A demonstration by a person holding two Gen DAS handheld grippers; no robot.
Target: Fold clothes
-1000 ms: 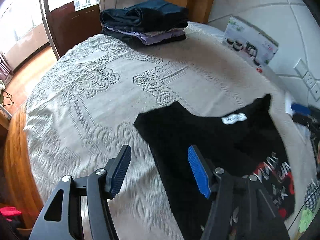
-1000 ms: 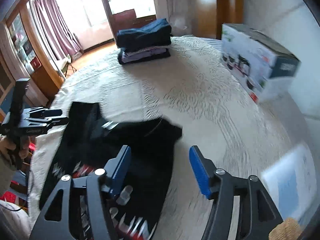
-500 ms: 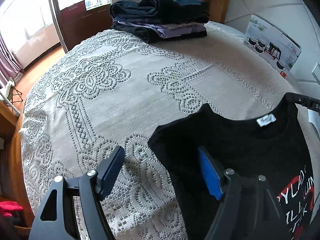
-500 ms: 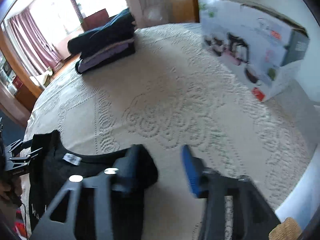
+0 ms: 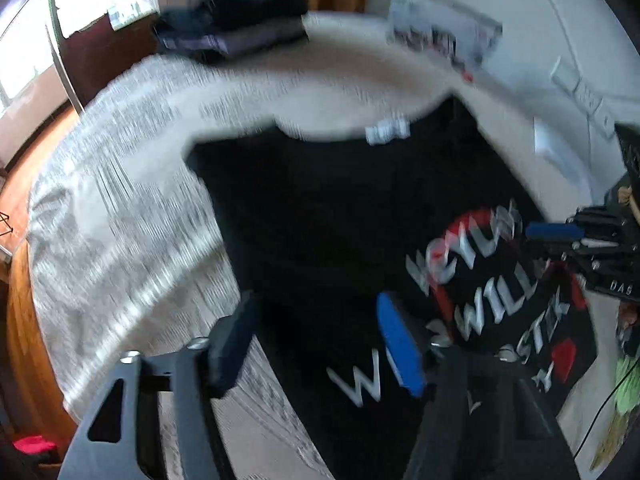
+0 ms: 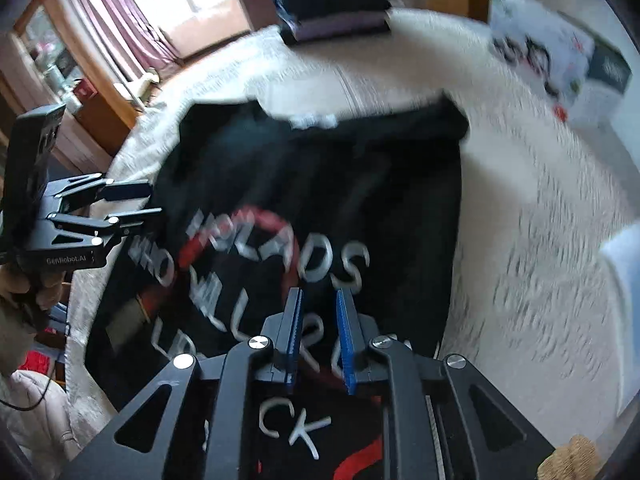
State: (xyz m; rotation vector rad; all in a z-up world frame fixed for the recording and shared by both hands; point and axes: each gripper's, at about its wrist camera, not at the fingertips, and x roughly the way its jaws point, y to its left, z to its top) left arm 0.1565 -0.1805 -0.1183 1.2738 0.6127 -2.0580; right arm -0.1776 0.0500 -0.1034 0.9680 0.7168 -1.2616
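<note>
Right wrist view: the black shirt (image 6: 320, 184), now spread flat across the tabletop, is left released, right gripper (image 6: 318, 344) fingers narrowed, left gripper (image 5: 320, 344) fingers apart, ready for folding.

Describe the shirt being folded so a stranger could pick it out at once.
Start at the round table under the cream lace tablecloth; a stack of folded clothes sits at its far edge and a printed cardboard box to the right. The black T-shirt lies spread flat at the near side. Unlike the folded stack, it is unfolded and shows silver lettering with red graphics.
</note>
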